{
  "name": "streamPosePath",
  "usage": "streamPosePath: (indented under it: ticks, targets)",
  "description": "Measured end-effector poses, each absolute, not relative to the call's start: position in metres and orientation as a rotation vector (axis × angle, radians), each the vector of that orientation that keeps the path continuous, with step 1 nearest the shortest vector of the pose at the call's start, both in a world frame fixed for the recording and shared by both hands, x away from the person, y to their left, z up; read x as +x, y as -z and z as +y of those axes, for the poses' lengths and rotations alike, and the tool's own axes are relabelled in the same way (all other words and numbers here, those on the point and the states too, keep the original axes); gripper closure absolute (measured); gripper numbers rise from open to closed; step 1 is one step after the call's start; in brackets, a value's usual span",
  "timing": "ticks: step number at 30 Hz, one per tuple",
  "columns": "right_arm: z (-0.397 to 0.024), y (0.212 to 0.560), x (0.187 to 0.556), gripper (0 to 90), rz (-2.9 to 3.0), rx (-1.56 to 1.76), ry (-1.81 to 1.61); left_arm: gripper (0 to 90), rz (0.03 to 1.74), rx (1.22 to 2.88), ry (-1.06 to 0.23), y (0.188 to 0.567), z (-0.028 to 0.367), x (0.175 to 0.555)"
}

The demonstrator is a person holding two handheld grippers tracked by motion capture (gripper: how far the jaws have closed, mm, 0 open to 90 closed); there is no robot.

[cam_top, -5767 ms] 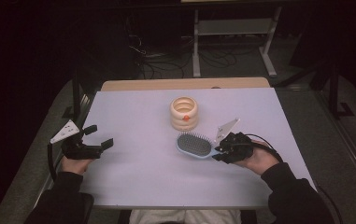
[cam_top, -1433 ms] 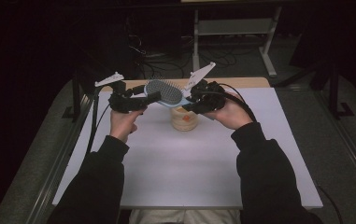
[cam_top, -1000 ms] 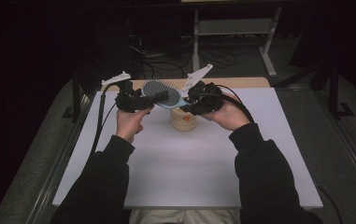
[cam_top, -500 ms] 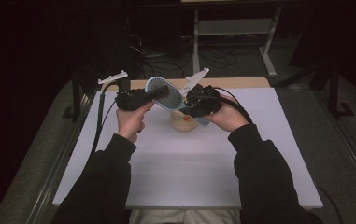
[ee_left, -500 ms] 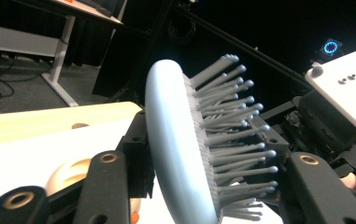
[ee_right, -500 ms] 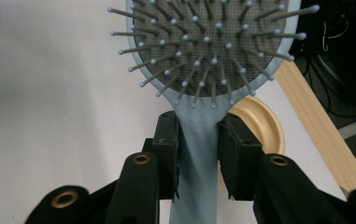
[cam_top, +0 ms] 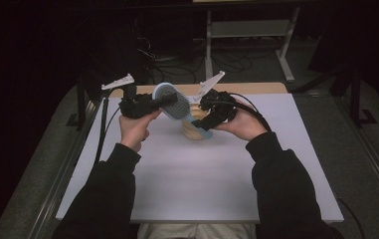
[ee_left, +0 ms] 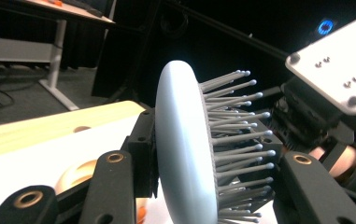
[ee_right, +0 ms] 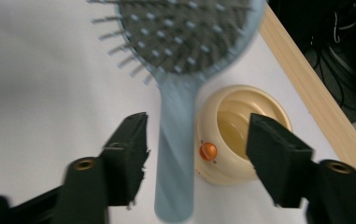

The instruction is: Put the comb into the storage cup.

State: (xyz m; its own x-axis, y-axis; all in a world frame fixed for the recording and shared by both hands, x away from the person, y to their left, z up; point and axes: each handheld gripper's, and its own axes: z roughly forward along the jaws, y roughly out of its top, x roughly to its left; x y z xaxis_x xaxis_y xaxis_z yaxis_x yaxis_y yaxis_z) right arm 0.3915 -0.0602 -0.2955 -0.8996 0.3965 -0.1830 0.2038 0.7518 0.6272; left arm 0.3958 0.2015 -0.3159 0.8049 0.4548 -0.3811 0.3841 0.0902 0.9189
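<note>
So on the left, the left gripper [cam_top: 149, 103] is up in the air over the far part of the white table [cam_top: 197, 194], and it's clamped on the head of a light blue hairbrush [cam_top: 173, 101]. In the left gripper view you can see one jaw against the smooth back of the brush [ee_left: 182, 149] and the other jaw over on the bristle side, so the head is pinched between them, edge-on to that camera. Its jaws have just been closing onto it.

Moving right, the brush hangs tilted between the two hands, head toward the left gripper and handle slanting down toward the right one. Right under the handle end sits a small cream pot [cam_top: 195, 130] with an orange knob on its side [ee_right: 208, 151], standing on the table.

On the right, the right gripper [cam_top: 212, 115] has its jaws spread apart. They've just been opening, and in the right gripper view the brush handle [ee_right: 174, 163] sits in the gap between them with clear space on both sides, touching neither.
</note>
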Motion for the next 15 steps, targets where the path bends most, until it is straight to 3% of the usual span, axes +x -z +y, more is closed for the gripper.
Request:
streamPosePath:
  ticks: [10,15]
  targets:
    - [-0.07,0.3,0.397,0.8,2.667,0.616,-0.928,55.1,0.698,1.46,-0.046,0.308,0.215,0.397]
    - [-0.08,0.306,0.398,0.0,2.652,0.657,-0.947,55.1,0.701,1.454,-0.056,0.306,0.218,0.398]
